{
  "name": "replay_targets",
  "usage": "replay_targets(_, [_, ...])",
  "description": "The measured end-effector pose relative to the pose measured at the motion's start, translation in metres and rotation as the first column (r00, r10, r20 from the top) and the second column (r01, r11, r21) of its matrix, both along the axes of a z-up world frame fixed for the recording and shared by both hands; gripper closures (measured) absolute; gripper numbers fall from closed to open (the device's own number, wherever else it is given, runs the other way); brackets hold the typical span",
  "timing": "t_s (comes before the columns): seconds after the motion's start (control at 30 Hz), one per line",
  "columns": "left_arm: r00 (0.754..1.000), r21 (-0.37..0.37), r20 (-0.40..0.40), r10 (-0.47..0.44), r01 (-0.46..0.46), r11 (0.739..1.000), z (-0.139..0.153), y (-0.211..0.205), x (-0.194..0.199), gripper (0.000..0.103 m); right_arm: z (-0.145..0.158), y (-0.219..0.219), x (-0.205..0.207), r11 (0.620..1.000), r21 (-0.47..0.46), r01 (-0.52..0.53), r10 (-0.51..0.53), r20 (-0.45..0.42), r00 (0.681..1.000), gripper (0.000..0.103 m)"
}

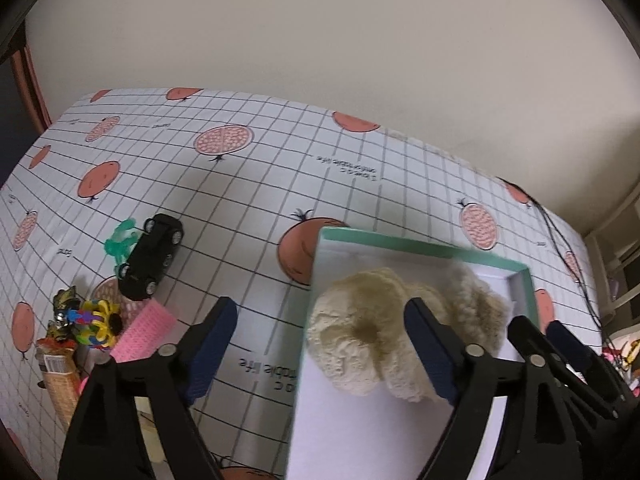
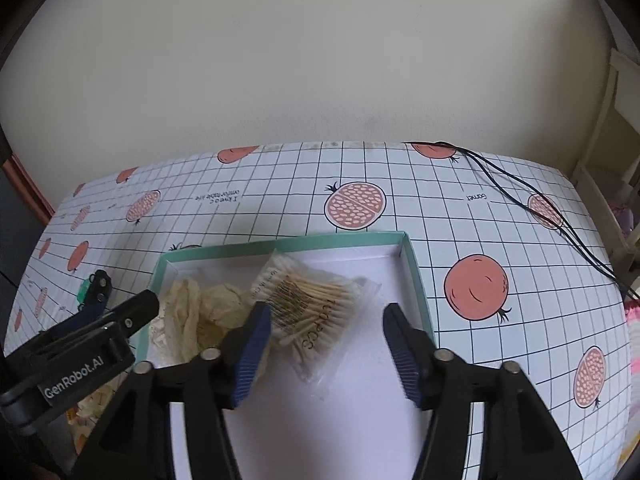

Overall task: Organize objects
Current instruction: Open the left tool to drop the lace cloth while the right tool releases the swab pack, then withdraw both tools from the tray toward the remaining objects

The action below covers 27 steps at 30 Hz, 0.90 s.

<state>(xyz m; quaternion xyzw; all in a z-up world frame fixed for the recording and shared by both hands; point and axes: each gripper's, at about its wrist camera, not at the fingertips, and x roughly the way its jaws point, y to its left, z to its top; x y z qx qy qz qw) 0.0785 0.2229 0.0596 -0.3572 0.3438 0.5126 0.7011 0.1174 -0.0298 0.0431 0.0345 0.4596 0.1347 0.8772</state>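
Shallow mint-edged cardboard box [image 2: 416, 276] on the gridded pomegranate tablecloth [image 2: 440, 216], crumpled cream lace cloth [image 1: 360, 336] and crinkly bag of cotton swabs [image 2: 308, 304] inside it, right gripper [image 2: 322, 344] above the box interior with jaws wide (nothing held), left gripper [image 1: 320, 344] jaws wide at the box's left edge, glossy black toy car [image 1: 154, 256] well left of the box.

Left gripper [image 1: 320, 344] held with jaws spread wide, straddling left wall of box [image 1: 420, 245]. Right gripper [image 2: 324, 340] likewise spread, poised above box interior, nothing gripped.

You see a matt cardboard box [image 2: 416, 280], rough cream lace cloth [image 1: 360, 336], wooden cotton swabs [image 2: 312, 304] in glossy clear plastic, and a smooth glossy tablecloth [image 2: 440, 208].
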Motion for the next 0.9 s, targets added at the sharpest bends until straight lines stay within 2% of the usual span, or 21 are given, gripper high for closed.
replay_targets(0.07, [1.0,-0.003,-0.013,0.007,-0.007,1.0,-0.002,0.001,-0.002,0.008,-0.002,0.0,0.001,1.0,-0.003,0.0,0.0,-0.006,1.0,0.032])
replay_targets(0.27, [0.999,-0.013,-0.028,0.021,-0.021,1.0,-0.005,0.003,-0.008,0.007,-0.007,0.002,0.001,1.0,-0.005,-0.015,0.015,-0.022,1.0,0.014])
replay_targets(0.33, [0.999,-0.018,-0.037,0.026,-0.027,0.999,-0.006,0.004,-0.01,0.007,-0.007,0.003,0.0,1.0,-0.009,-0.019,0.019,-0.015,1.0,0.002])
replay_targets(0.37, [0.999,-0.018,-0.038,0.031,-0.032,0.999,-0.006,0.004,-0.011,0.007,-0.007,0.003,0.0,1.0,-0.011,-0.02,0.02,-0.013,1.0,0.0])
replay_targets(0.9, [0.999,-0.022,-0.035,0.019,-0.02,1.0,-0.006,0.007,-0.014,0.007,-0.01,0.003,0.001,1.0,-0.017,-0.018,0.018,-0.025,1.0,0.0])
